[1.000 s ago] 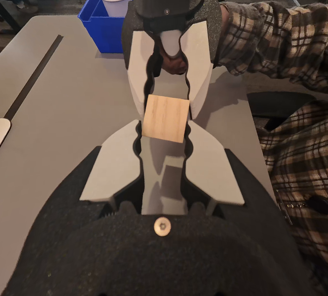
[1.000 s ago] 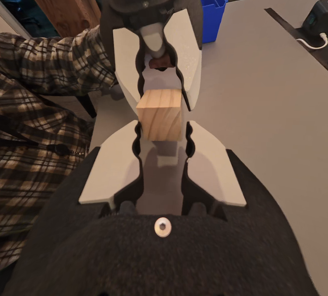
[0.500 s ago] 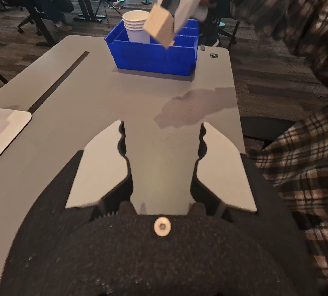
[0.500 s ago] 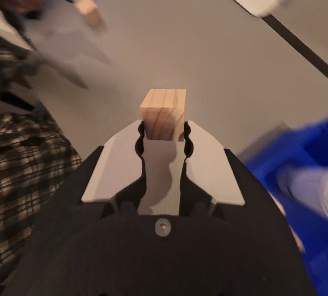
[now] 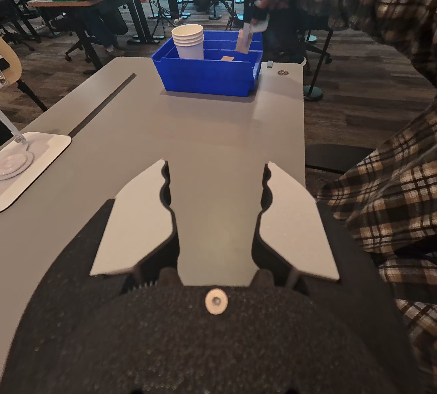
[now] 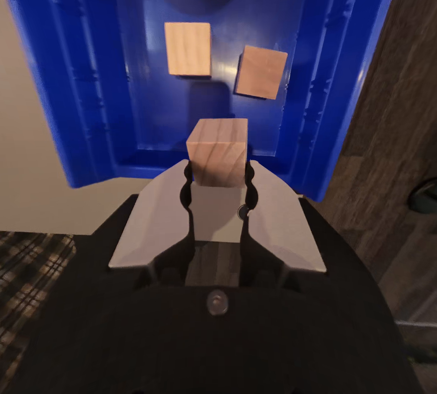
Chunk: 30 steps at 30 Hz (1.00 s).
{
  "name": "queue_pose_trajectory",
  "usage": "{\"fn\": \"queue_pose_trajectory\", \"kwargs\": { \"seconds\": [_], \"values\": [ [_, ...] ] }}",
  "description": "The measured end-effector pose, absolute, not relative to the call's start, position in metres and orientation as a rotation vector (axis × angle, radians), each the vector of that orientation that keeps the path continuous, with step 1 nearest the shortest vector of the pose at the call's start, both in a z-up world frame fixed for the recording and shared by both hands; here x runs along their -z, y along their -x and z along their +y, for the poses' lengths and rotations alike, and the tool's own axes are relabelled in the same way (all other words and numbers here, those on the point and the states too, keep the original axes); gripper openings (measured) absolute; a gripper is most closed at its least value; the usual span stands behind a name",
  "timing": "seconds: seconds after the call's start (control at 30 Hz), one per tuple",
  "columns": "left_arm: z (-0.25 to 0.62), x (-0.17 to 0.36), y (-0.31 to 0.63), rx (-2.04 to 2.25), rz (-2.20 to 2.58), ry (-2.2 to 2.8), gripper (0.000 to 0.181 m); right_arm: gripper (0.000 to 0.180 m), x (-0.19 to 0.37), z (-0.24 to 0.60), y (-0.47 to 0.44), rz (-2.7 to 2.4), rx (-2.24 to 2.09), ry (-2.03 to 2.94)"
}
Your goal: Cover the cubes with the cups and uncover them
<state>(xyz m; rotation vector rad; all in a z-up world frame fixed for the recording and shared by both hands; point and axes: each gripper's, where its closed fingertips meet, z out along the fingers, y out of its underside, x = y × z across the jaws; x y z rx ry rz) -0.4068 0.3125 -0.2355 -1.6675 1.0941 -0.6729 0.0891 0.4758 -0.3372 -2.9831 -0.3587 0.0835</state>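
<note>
Right gripper (image 6: 218,165) — jaws clamped on a wooden cube (image 6: 218,153), held above the near end of the blue bin (image 6: 82,75). Inside the bin, on its floor: two more wooden cubes, one toward the middle (image 6: 188,49), one nearer the right wall (image 6: 261,72), apart from each other. Stack of white paper cups (image 5: 188,40) — upright at the bin's far end in the right wrist view, at its left end in the left wrist view.

Bin stands at the far edge of the grey tabletop (image 5: 201,134).

Left gripper (image 5: 215,172) — jaws spread wide, nothing between them, over the bare tabletop near its right edge. White pad (image 5: 35,158) at the left edge.
</note>
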Motion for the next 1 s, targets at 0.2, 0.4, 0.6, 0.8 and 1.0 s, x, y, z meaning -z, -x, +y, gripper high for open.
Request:
{"fn": "queue_pose_trajectory", "kwargs": {
  "seconds": [0.2,0.4,0.6,0.8,1.0],
  "values": [
    [0.317,0.243,0.419,0.579,1.098,1.716,0.075,0.042,0.379,0.482,-0.102,-0.306,-0.009,3.109],
    [0.325,0.246,0.434,0.582,1.048,1.748,0.074,0.043,0.408,0.477,-0.103,-0.307,-0.017,3.166],
    [0.342,0.249,0.478,0.406,1.071,1.844,0.076,0.08,0.392,0.477,-0.096,-0.431,-0.013,3.101],
    [0.366,0.275,0.546,0.12,1.459,2.009,0.076,0.089,0.324,0.47,-0.071,-0.579,-0.039,2.907],
    [0.401,0.339,0.575,0.098,1.696,2.227,0.08,0.086,0.281,0.441,-0.013,-0.769,-0.182,2.699]
  ]
}}
